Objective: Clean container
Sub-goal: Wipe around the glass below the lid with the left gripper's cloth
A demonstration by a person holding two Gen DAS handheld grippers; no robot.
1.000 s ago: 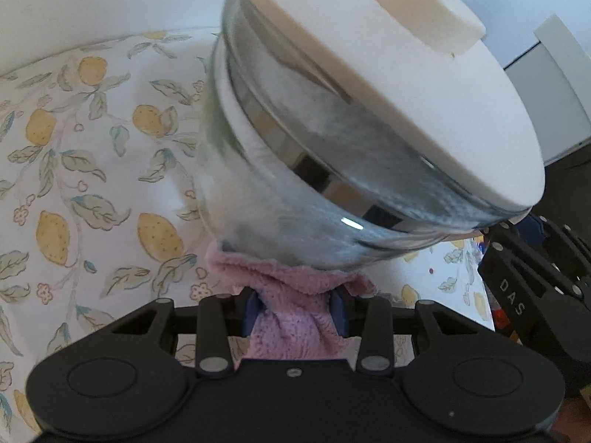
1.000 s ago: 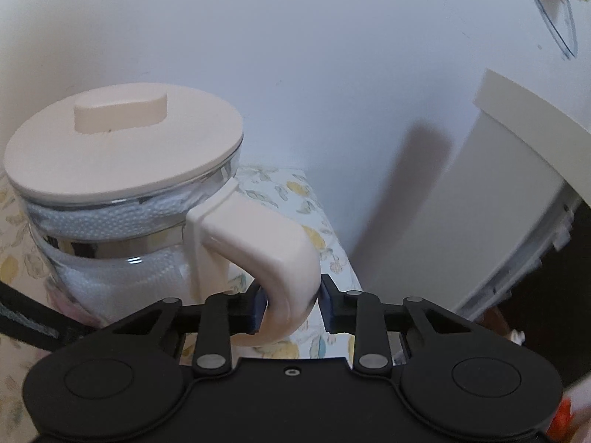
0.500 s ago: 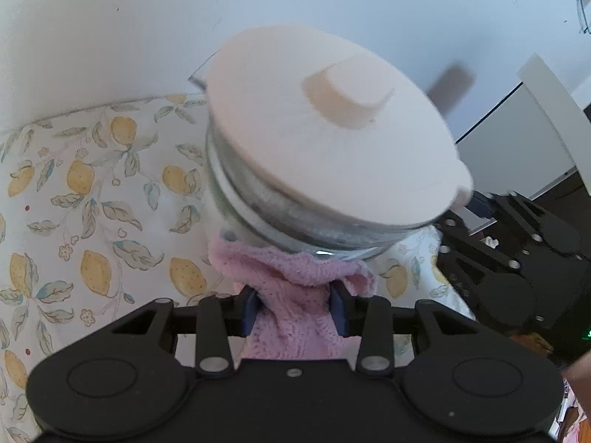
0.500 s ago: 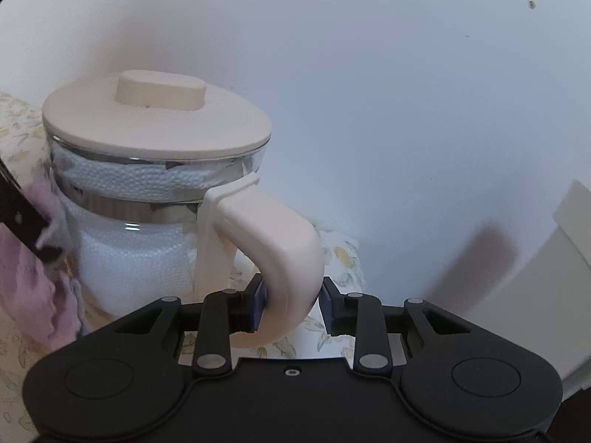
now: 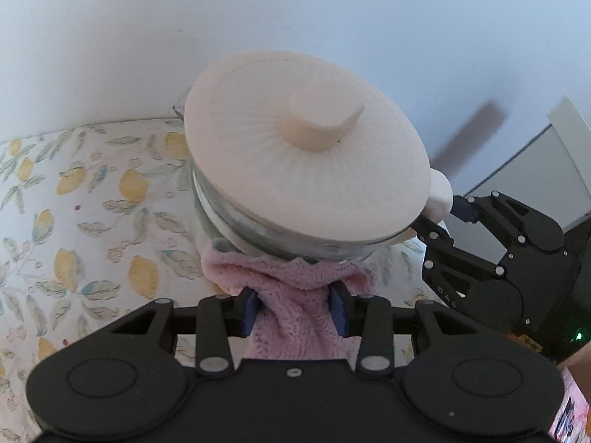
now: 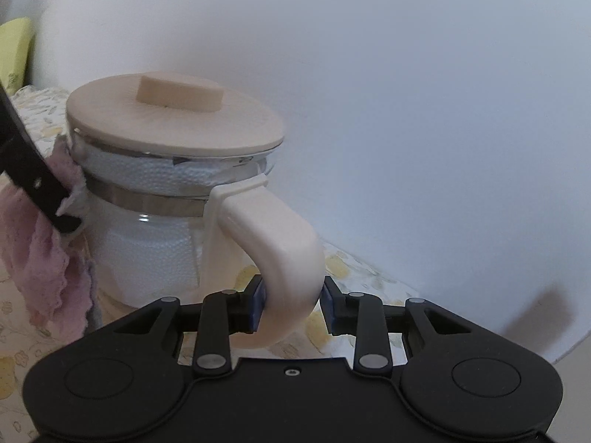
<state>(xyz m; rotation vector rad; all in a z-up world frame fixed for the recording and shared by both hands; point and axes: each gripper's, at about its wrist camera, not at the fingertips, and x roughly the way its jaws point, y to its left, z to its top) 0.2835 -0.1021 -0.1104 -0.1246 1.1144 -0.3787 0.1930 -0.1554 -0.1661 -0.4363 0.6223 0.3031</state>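
Observation:
A glass jug (image 6: 147,243) with a cream lid (image 5: 306,166) and a cream handle (image 6: 280,254) stands on the lemon-print tablecloth (image 5: 92,221); white paper shows inside the glass. My right gripper (image 6: 293,301) is shut on the handle's lower curve. My left gripper (image 5: 295,304) is shut on a pink cloth (image 5: 291,295), which presses against the jug's side just under the lid. In the right wrist view the pink cloth (image 6: 44,273) hangs at the jug's left, with a finger of the left gripper across it. The right gripper (image 5: 447,217) shows at the right of the left wrist view.
A white wall (image 6: 406,92) rises close behind the jug. The table's edge runs just right of the handle, with a white cabinet (image 5: 535,170) beyond it. A yellow-green item (image 6: 14,51) sits at the far left.
The left gripper with the cloth has risen along the jug's side, from near its base to just under the lid. The right gripper has swung round while keeping hold of the handle.

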